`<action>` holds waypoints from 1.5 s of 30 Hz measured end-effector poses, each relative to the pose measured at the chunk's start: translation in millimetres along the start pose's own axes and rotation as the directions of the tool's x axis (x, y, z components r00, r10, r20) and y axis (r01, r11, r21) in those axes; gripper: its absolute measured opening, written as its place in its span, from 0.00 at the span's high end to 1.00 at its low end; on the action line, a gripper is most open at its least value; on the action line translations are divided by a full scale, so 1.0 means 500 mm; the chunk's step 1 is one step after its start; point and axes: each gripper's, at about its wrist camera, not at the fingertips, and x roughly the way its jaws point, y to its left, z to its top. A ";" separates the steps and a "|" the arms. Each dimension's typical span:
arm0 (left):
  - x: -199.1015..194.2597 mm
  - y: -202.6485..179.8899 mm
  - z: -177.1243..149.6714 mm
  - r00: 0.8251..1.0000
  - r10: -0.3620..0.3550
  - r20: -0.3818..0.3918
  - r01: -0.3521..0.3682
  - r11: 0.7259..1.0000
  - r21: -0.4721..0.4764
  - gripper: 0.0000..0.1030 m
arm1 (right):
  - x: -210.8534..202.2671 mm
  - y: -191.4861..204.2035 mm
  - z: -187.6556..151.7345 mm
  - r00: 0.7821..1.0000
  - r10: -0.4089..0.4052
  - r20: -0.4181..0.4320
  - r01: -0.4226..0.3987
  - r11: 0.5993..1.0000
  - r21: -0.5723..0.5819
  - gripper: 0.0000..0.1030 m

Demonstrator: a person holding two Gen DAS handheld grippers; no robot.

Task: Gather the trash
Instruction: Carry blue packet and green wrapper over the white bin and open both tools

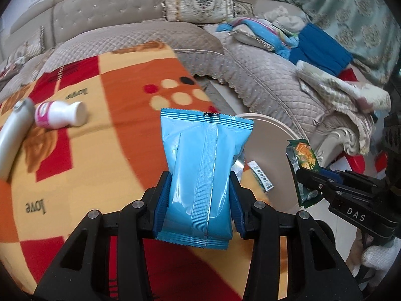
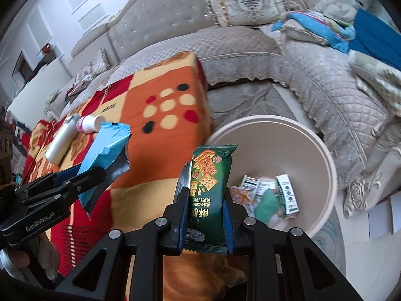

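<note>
While a blue packet point(image 1: 200, 175) is clamped by the left gripper point(image 1: 199, 200) and a green cracker packet point(image 2: 209, 195) by the right gripper point(image 2: 204, 215), a small white bottle point(image 1: 60, 115) and a white tube point(image 1: 15, 135) are seen lying on the patterned blanket point(image 1: 112, 138) beside the beige bin point(image 2: 313, 150).

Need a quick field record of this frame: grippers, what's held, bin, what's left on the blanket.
left gripper: shut on blue packet
right gripper: shut on green packet
bin: beside the blanket, holds small cartons and wrappers
blanket: white bottle and white tube lying there
sofa: behind, with cushions and clothes
</note>
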 end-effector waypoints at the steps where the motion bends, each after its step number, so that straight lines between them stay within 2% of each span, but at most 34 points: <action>1: 0.006 -0.012 0.004 1.000 -0.006 -0.003 0.006 1.000 0.009 0.59 | 0.000 -0.009 -0.001 1.000 -0.003 0.000 0.003 1.000 0.009 0.78; 8: 0.034 -0.061 0.022 0.999 -0.030 -0.016 0.031 0.999 0.039 0.59 | 0.001 -0.063 -0.007 0.999 -0.039 -0.005 0.040 0.998 0.051 0.78; 19: 0.072 -0.094 0.040 0.997 -0.071 -0.042 0.073 0.996 0.042 0.59 | 0.006 -0.105 -0.013 0.998 -0.067 -0.002 0.067 0.993 0.094 0.78; 26: 0.089 -0.102 0.042 0.991 -0.120 -0.064 0.121 0.992 0.017 0.58 | 0.013 -0.120 -0.014 0.996 -0.086 -0.008 0.087 0.990 0.114 0.78; 31: 0.093 -0.093 0.044 0.984 -0.163 -0.069 0.162 0.987 -0.019 0.53 | 0.019 -0.135 -0.014 0.996 -0.089 -0.011 0.090 0.986 0.144 0.78; 32: 0.094 -0.093 0.045 0.983 -0.170 -0.069 0.169 0.985 -0.022 0.52 | 0.020 -0.139 -0.013 0.996 -0.087 -0.010 0.087 0.985 0.151 0.73; 33: 0.094 -0.092 0.045 0.981 -0.179 -0.068 0.178 0.984 -0.027 0.49 | 0.022 -0.141 -0.014 0.996 -0.084 -0.011 0.085 0.984 0.155 0.63; 35: 0.094 -0.091 0.046 0.978 -0.199 -0.065 0.197 0.980 -0.036 0.48 | 0.024 -0.144 -0.016 0.997 -0.082 -0.010 0.082 0.984 0.158 0.56; 39: 0.093 -0.088 0.048 0.973 -0.220 -0.063 0.218 0.975 -0.049 0.46 | 0.023 -0.144 -0.017 0.997 -0.081 -0.007 0.081 0.984 0.161 0.56; 41: 0.090 -0.088 0.048 0.968 -0.246 -0.057 0.243 0.969 -0.052 0.43 | 0.021 -0.144 -0.019 0.997 -0.074 -0.007 0.074 0.983 0.167 0.56; 43: 0.083 -0.091 0.053 0.954 -0.296 -0.038 0.294 0.954 -0.056 0.35 | 0.019 -0.141 -0.021 0.997 -0.073 -0.007 0.074 0.984 0.164 0.56; 45: 0.074 -0.098 0.056 0.955 -0.297 -0.027 0.295 0.954 -0.047 0.35 | 0.016 -0.140 -0.024 0.997 -0.079 -0.006 0.079 0.984 0.159 0.56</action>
